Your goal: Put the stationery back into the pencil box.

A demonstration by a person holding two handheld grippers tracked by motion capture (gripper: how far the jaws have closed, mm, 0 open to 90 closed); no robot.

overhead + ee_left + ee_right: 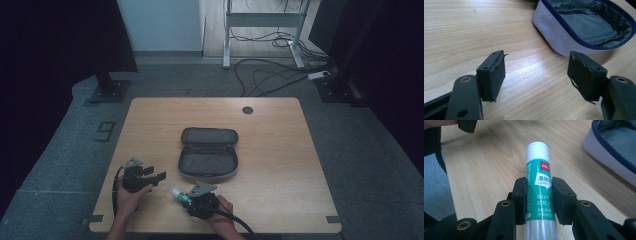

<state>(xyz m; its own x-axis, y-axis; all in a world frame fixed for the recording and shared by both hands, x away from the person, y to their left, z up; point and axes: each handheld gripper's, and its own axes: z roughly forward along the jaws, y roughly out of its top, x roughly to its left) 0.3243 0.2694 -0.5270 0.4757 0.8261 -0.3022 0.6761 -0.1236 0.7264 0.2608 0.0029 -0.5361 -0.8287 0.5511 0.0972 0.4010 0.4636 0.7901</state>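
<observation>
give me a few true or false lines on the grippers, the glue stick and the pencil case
1. The right gripper is shut on the glue stick. True.
2. The left gripper holds a pen. False: its jaws are open with nothing between them.
3. The pencil case is zipped shut. False: it lies open, grey lining showing.
4. The glue stick has a white cap and a green label. True.
5. The glue stick lies inside the case. False: it is in the gripper, outside the case.

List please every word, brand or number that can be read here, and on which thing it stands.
"deli": red patch on the glue stick, clamped in the right gripper.
"GLUE STICK": white letters on its green label.
Chinese lines and a small code on that label: too small to read surely.
"9": mark on the floor.
</observation>
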